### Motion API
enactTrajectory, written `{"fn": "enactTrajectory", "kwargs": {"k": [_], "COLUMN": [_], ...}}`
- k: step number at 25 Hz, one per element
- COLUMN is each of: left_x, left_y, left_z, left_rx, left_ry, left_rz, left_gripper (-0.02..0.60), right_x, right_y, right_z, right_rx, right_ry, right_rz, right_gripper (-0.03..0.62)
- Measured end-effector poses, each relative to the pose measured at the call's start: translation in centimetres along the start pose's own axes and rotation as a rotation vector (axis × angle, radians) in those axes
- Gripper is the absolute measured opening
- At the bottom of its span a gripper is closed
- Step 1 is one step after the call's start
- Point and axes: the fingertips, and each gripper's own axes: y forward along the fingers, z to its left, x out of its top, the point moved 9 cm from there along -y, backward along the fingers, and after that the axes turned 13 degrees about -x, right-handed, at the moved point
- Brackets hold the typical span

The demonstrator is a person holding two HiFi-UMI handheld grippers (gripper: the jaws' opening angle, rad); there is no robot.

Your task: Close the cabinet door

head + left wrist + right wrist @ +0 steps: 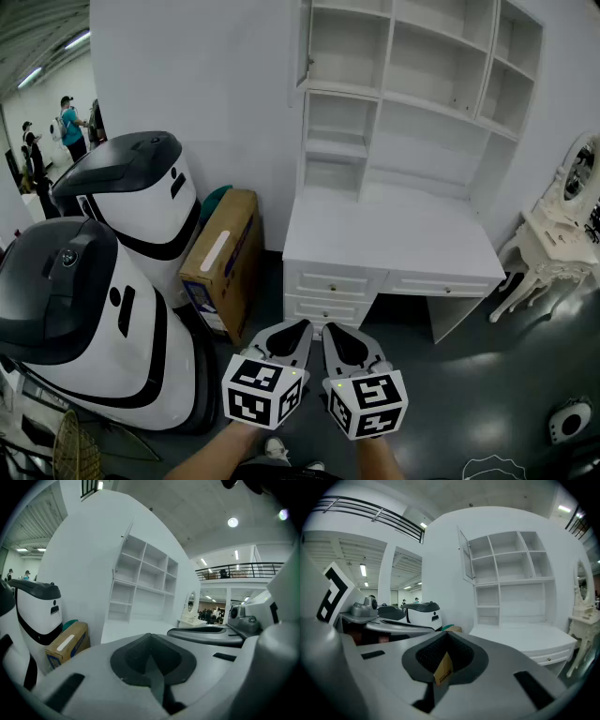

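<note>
Indoors, white desk, cabinet door ajar, dark glossy floor

Well ahead of the right claw, the cabinet door stands almost edge-on, its outer face hidden. A yellow tag sits between that claw's jaws, print too small to read. Far right, the dressing table is cut off. Far left, the people are too tiny to make out.

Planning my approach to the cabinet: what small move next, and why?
Probably raise the left gripper toward the cabinet door: it stands open at the shelf unit's upper left, while that and the right gripper hover shut and low, short of the desk.
</note>
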Motion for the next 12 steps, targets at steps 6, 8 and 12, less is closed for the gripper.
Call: {"fn": "enactTrajectory", "kwargs": {"k": [6,8,12], "left_x": [0.6,0.9,1.6], "left_y": [0.2,0.2,0.2], "left_z": [2.4,3.4,5.3], "left_rx": [-0.016,-0.023,-0.045], "left_ry": [-0.002,-0.005,-0.004], "left_rz": [-0.002,-0.007,-0.015], "left_gripper": [0.011,0.011,0.011], "right_x": [0.5,0.8,1.5], "right_y": [2.2,3.1,4.6], "right_z": [0.9,1.4,2.4], "right_rx": [-0.01,-0.019,-0.035], "right_ry": [0.005,-0.003,-0.012], "right_rz": [-0.004,-0.006,-0.009], "right_gripper": [0.018,0.018,0.018]}}
